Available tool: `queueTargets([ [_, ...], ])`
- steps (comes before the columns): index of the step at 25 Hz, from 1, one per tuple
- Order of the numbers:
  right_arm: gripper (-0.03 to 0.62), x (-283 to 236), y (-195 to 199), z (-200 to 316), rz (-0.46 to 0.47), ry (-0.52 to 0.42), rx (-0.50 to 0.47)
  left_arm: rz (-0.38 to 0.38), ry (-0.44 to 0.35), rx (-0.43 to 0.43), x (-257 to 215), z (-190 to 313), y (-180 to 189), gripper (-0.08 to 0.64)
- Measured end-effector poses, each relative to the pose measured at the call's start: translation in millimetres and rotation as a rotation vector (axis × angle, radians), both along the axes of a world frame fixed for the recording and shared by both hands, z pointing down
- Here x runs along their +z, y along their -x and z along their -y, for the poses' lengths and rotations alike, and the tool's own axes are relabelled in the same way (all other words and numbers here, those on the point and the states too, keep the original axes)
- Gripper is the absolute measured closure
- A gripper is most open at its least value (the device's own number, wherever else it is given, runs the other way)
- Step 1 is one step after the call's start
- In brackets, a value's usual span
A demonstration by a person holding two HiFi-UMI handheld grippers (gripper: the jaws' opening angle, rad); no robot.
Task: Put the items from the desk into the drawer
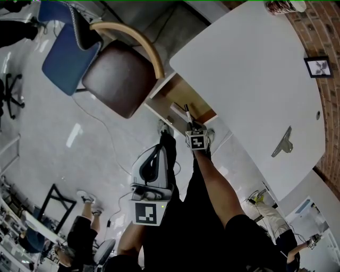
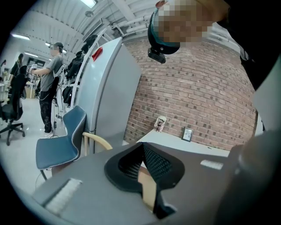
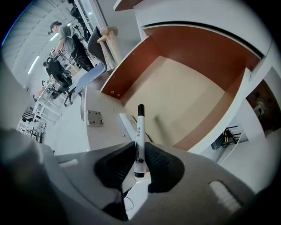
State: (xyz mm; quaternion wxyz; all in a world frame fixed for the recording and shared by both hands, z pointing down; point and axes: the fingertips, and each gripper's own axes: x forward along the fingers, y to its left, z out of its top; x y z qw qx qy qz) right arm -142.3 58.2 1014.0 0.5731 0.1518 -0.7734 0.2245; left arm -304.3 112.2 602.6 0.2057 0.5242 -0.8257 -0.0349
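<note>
Parks left gripper (image 2: 141, 149) low and near, jaws pressed together on nothing, out of the way. Pinches marker (image 3: 139, 132) in right gripper (image 3: 137, 154), poised over open drawer (image 3: 189, 101), presumably for dropping inside.

The open drawer (image 1: 187, 101) juts out from beneath the tabletop (image 1: 249, 79), at its left edge in the head view. The right claw (image 1: 189, 118) hangs over the drawer's rim, and the marker (image 3: 140, 132) between its jaws points toward the drawer's inside. The left claw (image 1: 154, 159) sits nearer the person, left of the right one and apart from the drawer. A chair (image 1: 119, 79) stands just beside the drawer, with a second chair (image 1: 69, 56) beyond it. On the tabletop, a cup (image 1: 281, 6) and a picture frame (image 1: 317, 66) stand along the brick wall (image 1: 313, 32).
</note>
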Motion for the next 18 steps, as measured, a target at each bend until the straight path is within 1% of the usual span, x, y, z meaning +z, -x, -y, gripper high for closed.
queueTargets([
  [3,0.506,0.3,-4.1,3.1,-0.004,-0.005,0.013,0.002,0.0,-0.01,-1.8,-1.7,0.4,0.54],
  [5,0.479,-1.2,-5.5,3.3,-0.004,-0.006,0.007,0.006,0.002,-0.014,-3.4,-3.7,1.5,0.54],
  [7,0.476,-3.4,-6.9,4.6,-0.004,-0.013,-0.003,0.021,-0.005,-0.029,-9.3,-4.8,7.7,0.54],
  [11,0.479,-31.7,5.1,13.0,0.049,-0.039,-0.012,0.054,-0.048,-0.06,-29.7,-4.7,17.4,0.54],
  [14,0.522,-64.3,14.7,21.0,0.112,-0.065,-0.002,0.073,-0.075,-0.052,-45.8,-0.9,12.8,0.54],
  [18,0.579,-124.4,25.9,33.4,0.225,-0.117,0.02,0.094,-0.101,-0.039,-73.2,8.5,2.1,0.54],
])
